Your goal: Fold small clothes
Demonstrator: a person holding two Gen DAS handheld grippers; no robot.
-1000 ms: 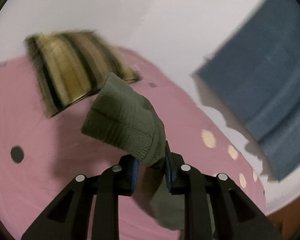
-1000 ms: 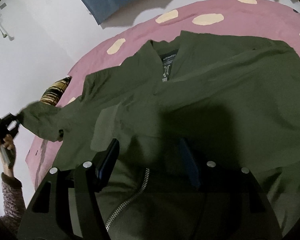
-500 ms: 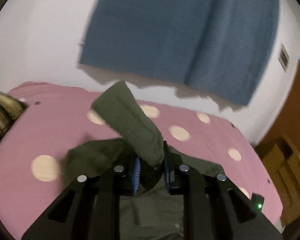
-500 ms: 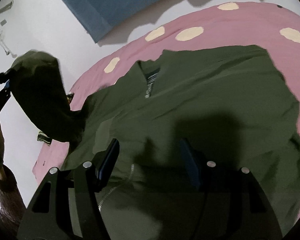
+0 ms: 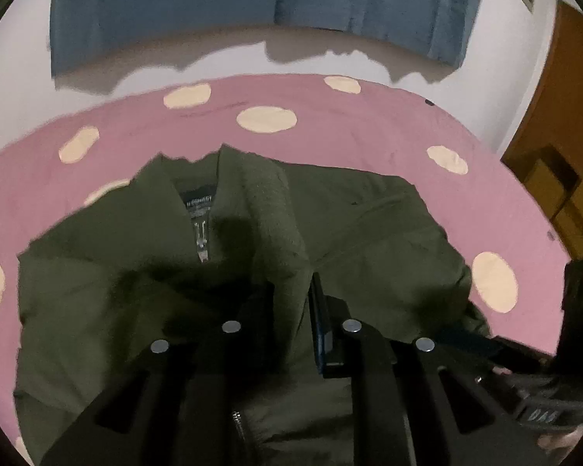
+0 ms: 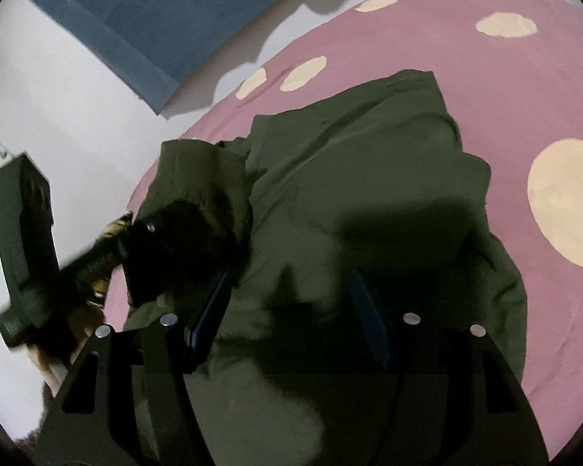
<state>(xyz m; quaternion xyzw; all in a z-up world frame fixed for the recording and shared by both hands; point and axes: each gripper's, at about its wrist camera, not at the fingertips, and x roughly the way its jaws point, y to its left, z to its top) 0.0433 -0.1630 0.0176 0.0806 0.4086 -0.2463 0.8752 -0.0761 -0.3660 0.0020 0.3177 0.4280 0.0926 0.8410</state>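
Observation:
An olive green zip jacket (image 5: 369, 229) lies spread on the pink spotted bed (image 5: 369, 124), collar toward the far side. My left gripper (image 5: 291, 303) is shut on the jacket's ribbed sleeve cuff (image 5: 276, 209) and holds it over the chest, just right of the collar label. My right gripper (image 6: 287, 310) is open and empty, hovering low over the jacket's body (image 6: 369, 178). In the right wrist view the left gripper (image 6: 163, 248) shows at the left with the sleeve draped from it.
A blue curtain (image 5: 252, 4) hangs on the white wall behind the bed. A striped cushion (image 6: 109, 229) lies at the bed's left edge. A brown wooden door and cabinet (image 5: 563, 163) stand to the right. The right hand's tool (image 5: 555, 369) shows at lower right.
My left gripper has carried the sleeve cuff from out at the left across onto the middle of the jacket. My right gripper has stayed open and shifted right over the jacket.

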